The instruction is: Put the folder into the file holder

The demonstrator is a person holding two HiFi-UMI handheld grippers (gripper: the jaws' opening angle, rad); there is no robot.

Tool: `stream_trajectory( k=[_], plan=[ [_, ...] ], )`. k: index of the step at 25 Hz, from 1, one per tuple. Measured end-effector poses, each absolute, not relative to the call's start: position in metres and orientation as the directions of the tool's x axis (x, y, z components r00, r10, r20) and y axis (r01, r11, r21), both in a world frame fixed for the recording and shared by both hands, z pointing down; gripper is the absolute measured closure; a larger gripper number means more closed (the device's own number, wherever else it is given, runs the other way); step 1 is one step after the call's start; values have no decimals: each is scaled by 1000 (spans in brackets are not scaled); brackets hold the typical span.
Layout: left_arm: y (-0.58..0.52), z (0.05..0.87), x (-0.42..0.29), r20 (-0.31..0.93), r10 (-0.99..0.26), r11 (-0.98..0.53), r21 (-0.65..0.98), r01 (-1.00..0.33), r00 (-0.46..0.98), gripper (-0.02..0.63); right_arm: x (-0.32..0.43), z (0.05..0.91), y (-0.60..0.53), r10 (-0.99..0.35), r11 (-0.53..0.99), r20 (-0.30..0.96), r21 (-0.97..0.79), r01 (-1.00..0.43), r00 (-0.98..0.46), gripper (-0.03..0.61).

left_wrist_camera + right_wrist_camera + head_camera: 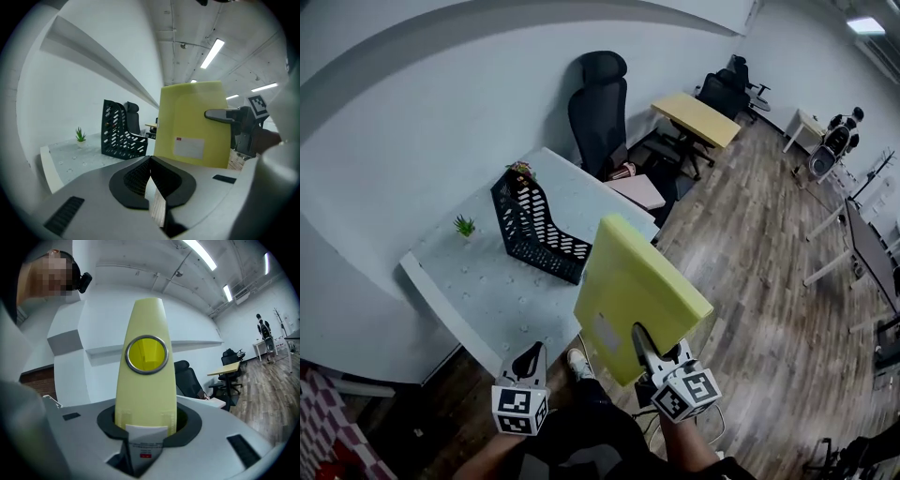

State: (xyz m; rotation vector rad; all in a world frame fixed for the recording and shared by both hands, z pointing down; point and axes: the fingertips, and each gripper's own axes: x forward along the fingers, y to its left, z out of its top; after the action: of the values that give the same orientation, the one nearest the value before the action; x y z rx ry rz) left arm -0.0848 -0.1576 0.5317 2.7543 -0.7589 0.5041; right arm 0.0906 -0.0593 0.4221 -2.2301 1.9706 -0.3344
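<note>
My right gripper (649, 356) is shut on the lower edge of a thick yellow folder (633, 286) and holds it upright in the air, off the table's near right corner. In the right gripper view the folder's spine (146, 380), with its metal ring hole, rises from between the jaws. The black mesh file holder (532, 227) stands on the white table (473, 291), to the left of and beyond the folder. My left gripper (528, 360) is shut on nothing, low by the table's front edge. In the left gripper view the folder (192, 126) is to the right of the file holder (121, 133).
A small green plant (465, 226) sits left of the file holder, and a flower pot (521, 171) stands behind it. A black office chair (600, 108) stands at the table's far end. A yellow desk (698, 117) with chairs is further back on the wood floor.
</note>
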Motion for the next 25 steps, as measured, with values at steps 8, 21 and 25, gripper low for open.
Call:
stream_trajectory(
  k=[8, 21, 25],
  plan=[
    [-226, 510, -58, 399, -583, -741, 96, -664, 708, 604, 141, 368, -152, -995, 99, -32, -201, -974, -95, 428],
    [-303, 497, -46, 423, -733, -564, 61, -824, 533, 604, 154, 332, -272, -915, 402, -100, -136, -906, -391, 428],
    [-314, 496, -51, 431, -764, -511, 48, -858, 479, 604, 145, 338, -303, -884, 466, -109, -120, -877, -455, 428]
  ],
)
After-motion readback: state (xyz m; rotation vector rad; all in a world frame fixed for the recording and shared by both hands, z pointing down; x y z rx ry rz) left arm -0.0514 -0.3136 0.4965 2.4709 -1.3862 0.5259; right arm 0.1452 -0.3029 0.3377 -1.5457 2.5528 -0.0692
